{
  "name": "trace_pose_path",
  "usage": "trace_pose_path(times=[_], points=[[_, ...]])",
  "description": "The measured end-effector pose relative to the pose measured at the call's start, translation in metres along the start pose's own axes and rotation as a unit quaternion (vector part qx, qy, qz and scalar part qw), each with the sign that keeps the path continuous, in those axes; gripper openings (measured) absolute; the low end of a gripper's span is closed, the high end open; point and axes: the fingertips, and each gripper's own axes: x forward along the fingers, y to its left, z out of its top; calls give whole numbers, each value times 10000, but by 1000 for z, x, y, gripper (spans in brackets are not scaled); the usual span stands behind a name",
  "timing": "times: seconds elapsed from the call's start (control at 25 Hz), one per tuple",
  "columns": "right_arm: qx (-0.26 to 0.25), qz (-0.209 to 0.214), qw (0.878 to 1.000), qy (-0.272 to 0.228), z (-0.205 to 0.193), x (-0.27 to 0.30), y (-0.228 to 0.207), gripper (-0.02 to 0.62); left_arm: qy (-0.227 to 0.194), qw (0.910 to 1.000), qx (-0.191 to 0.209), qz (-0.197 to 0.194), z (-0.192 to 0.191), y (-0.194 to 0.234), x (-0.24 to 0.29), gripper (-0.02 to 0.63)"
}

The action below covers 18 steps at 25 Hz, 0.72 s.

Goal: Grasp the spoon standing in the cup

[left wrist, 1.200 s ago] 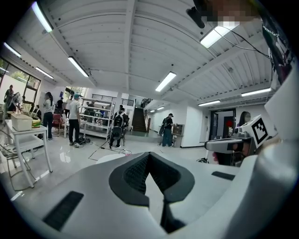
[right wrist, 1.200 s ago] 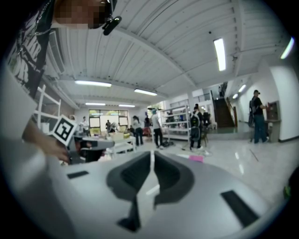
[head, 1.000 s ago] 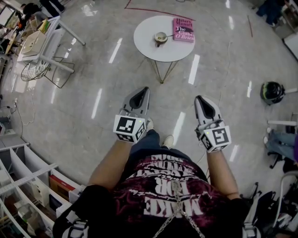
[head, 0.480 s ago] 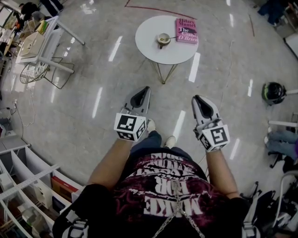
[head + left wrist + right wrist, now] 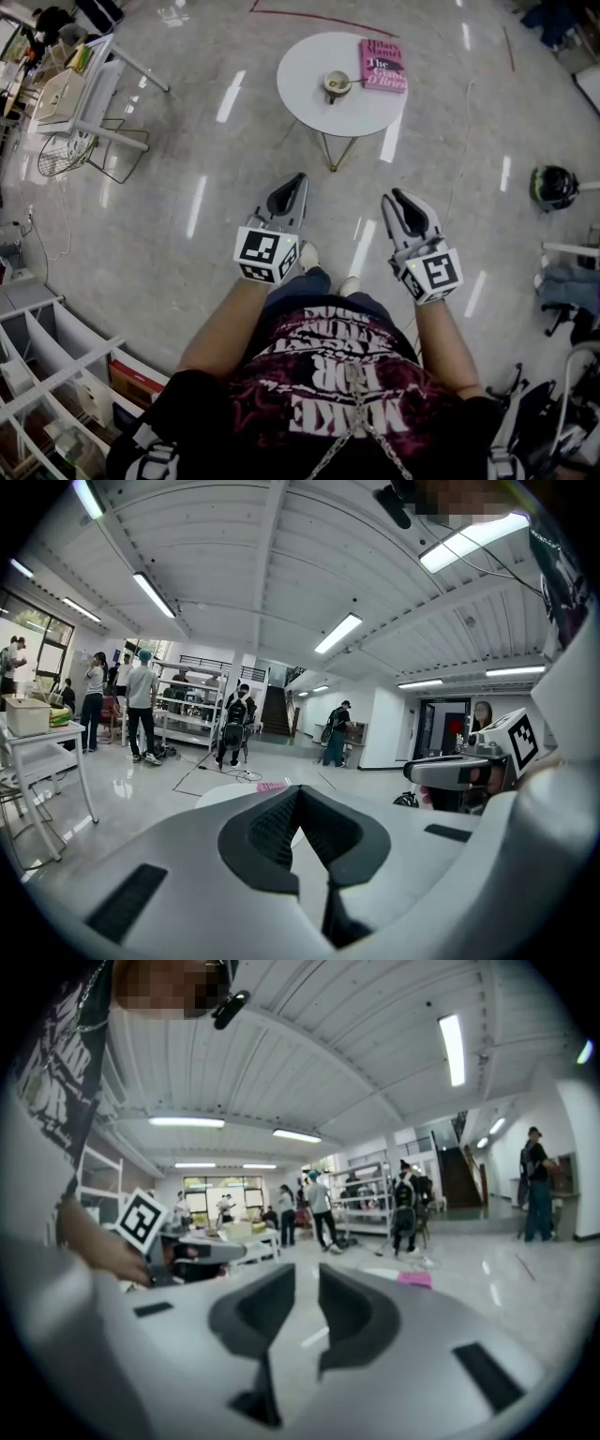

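My L hand-held gripper [image 5: 292,180]: jaws together, empty. My R hand-held gripper [image 5: 396,195]: jaws a narrow gap apart, empty. The spoon [image 5: 352,82] stands in cup [image 5: 334,84] on round counter [image 5: 305,61], beside pink book [image 5: 382,65], well ahead of both.

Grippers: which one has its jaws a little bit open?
The right gripper: its own view shows a narrow gap between its jaws, with floor visible through it. The left gripper differs: its jaw tips touch, holding nothing.
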Motion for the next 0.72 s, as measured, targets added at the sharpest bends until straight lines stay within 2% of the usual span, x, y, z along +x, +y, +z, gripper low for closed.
trace_pose_path(times=[0.36, 0.56, 0.72], points=[[22, -478, 9988, 92, 7, 25, -3, 78, -130, 9998, -59, -121, 7, 36, 3, 23], [32, -618, 9980, 151, 6, 30, 0, 48, -155, 9997, -32, -212, 10, 44, 5, 23], [32, -646, 9978, 141, 6, 27, 7, 37, 12, 10000, -12, -22, 3, 51, 3, 25]])
